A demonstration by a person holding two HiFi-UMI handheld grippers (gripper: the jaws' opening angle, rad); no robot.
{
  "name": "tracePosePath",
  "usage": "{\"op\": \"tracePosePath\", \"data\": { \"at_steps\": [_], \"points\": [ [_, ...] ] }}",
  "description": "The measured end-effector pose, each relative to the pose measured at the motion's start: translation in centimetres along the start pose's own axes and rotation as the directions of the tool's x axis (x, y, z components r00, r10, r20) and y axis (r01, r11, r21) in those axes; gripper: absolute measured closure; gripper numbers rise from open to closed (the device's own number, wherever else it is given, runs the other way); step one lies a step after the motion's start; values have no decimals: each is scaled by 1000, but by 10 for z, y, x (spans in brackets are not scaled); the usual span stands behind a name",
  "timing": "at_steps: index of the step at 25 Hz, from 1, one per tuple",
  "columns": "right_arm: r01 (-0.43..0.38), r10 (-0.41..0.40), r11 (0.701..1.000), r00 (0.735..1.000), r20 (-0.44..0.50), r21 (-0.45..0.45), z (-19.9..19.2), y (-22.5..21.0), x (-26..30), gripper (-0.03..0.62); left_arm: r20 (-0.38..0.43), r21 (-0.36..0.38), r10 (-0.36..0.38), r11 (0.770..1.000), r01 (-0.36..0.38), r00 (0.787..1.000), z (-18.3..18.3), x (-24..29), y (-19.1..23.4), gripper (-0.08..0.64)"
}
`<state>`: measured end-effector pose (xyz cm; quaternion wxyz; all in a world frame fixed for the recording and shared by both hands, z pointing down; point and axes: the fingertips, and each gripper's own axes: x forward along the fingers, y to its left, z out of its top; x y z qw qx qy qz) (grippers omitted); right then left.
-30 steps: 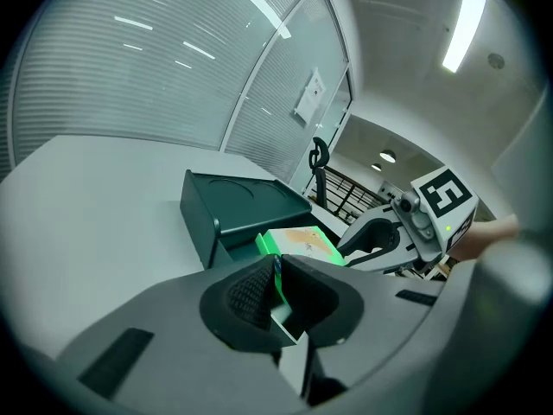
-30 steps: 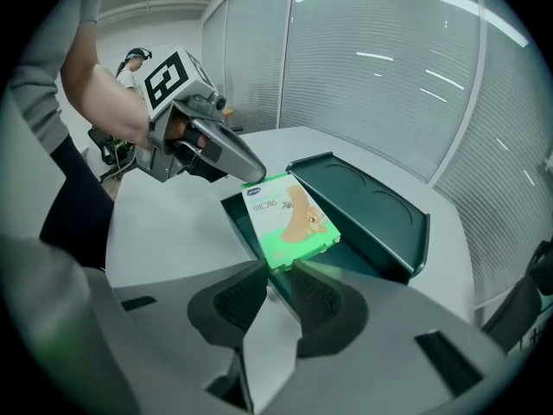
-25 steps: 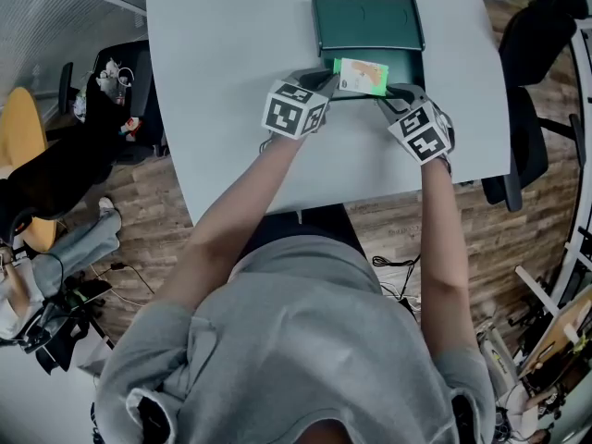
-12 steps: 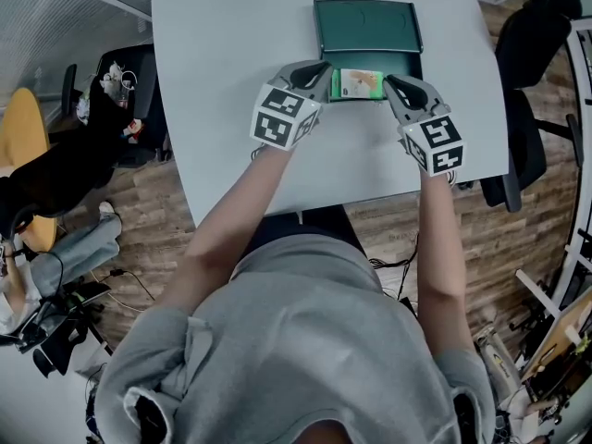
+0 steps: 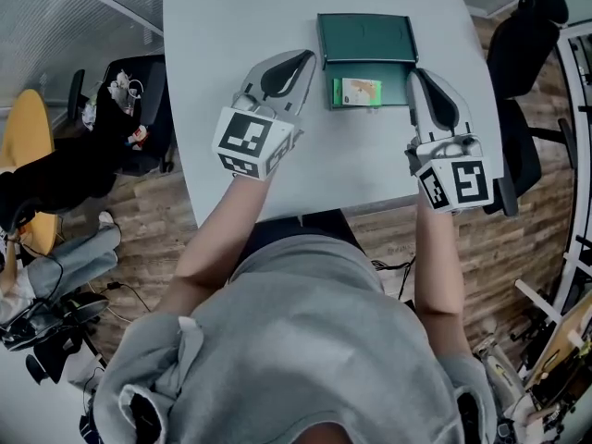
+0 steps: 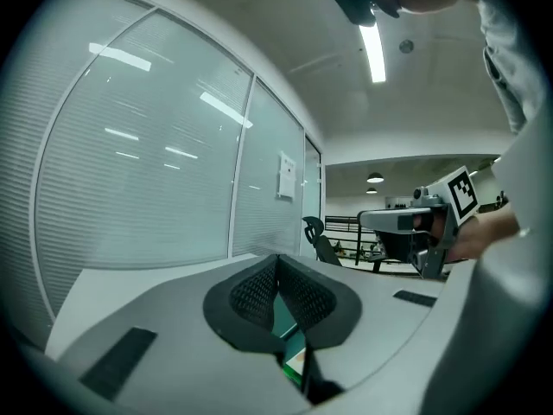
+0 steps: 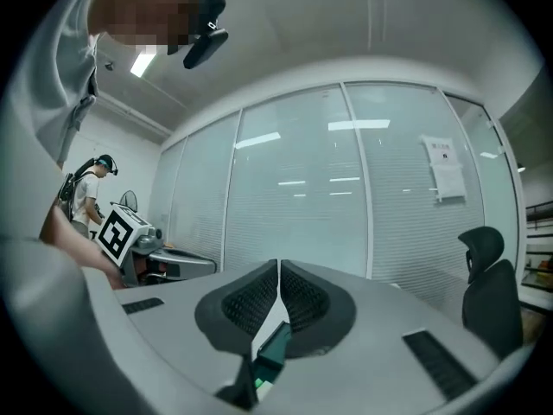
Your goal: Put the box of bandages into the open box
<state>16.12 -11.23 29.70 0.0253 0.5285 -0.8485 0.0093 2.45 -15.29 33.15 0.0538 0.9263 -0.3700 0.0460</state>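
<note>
The green-and-white box of bandages (image 5: pixel 356 92) lies flat in the front half of the open dark green box (image 5: pixel 396 74), whose lid (image 5: pixel 365 37) lies opened out behind it. Neither gripper touches it. My left gripper (image 5: pixel 305 57) is raised to the left of the green box, shut and empty. To the right of the box my right gripper (image 5: pixel 418 75) is also shut with nothing in it. In the left gripper view the closed jaws (image 6: pixel 276 263) point over the table, and a sliver of the bandage box (image 6: pixel 295 359) shows below them. The right gripper view shows closed jaws (image 7: pixel 278 271) above the green box (image 7: pixel 275 346).
The white table (image 5: pixel 231 26) ends at a curved front edge near the person's body. A black office chair (image 5: pixel 518 54) stands off the table's right side, and another chair with clutter (image 5: pixel 125 109) off its left. Glass walls with blinds surround the room.
Both grippers let go of the bandage box, which now rests in the green box. They drew apart and back toward the person, and their jaws closed.
</note>
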Motion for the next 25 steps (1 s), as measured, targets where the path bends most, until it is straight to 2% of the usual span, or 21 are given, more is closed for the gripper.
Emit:
{"op": "tracePosePath", "data": {
  "at_steps": [7,25],
  "points": [
    [39,-37,999,997,71,-24,40,15,-21,540,87,27,31,999,-33,996,41,-39,-6,540],
    [85,-82,996,981,173,-6,88,35,-37,540,197,32,54,998,-61,979,79,-72,-14,540]
  ]
}}
